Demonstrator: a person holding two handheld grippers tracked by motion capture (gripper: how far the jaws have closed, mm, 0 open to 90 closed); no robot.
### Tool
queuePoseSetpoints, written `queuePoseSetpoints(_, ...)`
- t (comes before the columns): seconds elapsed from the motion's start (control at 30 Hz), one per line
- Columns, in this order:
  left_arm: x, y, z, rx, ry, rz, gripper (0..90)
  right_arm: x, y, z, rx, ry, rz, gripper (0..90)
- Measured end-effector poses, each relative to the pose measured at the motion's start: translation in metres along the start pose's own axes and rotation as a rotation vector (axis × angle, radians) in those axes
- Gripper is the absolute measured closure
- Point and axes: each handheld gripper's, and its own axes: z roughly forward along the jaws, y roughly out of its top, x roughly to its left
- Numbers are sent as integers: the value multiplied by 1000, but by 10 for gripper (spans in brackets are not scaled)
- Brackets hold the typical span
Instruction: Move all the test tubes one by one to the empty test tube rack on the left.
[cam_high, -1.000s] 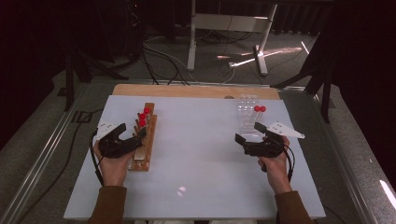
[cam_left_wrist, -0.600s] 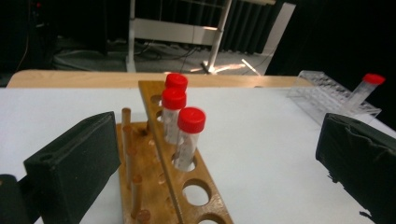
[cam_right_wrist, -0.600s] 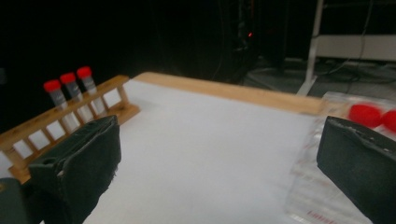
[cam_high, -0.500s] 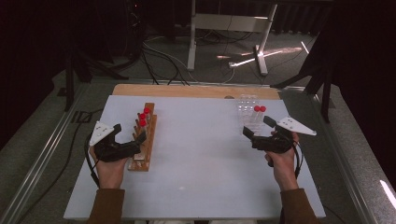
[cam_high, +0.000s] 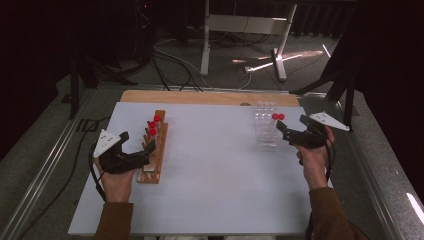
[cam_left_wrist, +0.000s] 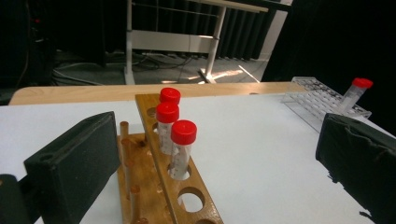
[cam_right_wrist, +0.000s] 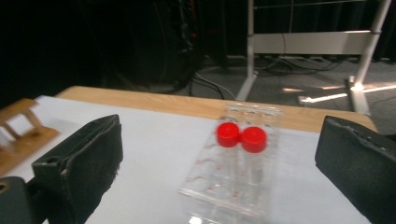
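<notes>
The left gripper (cam_high: 136, 145), its jaws just opened wide and empty, sits beside the brown wooden tube rack (cam_high: 154, 150) holding three red-capped clear tubes (cam_left_wrist: 180, 148). Over right, the right gripper (cam_high: 281, 129) gapes empty, just beside the clear plastic rack (cam_high: 265, 125) with two red-capped tubes (cam_right_wrist: 241, 136).

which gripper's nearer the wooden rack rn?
Left. The left gripper sits right beside the wooden rack, jaws open around its near end with the red-capped tubes ahead. The right gripper is across the table by the clear rack.

Both claws (cam_high: 134, 150) (cam_high: 283, 131) wide open
</notes>
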Motion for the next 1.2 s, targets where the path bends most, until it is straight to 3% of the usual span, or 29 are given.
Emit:
queuePoseSetpoints(0.27, 4, 1, -5, -26, 11, -24, 5, -4, -6, 17, 35, -66, -62, 151)
queuePoseSetpoints(0.43, 6, 2, -8, -39, 6, -41, 5, -11, -13, 26, 51, -78, -54, 261)
queuePoseSetpoints(0.73, 7, 3, -12, -49, 9, -54, 5, -20, -29, 41, 92, -104, -55, 566)
queuePoseSetpoints(1.03, 8, 4, -14, -57, 13, -63, 5, -20, -36, 55, 122, -123, -73, 710)
queuePoseSetpoints(1.2, 9, 4, -15, -60, 15, -68, 5, -19, -38, 60, 124, -130, -78, 733)
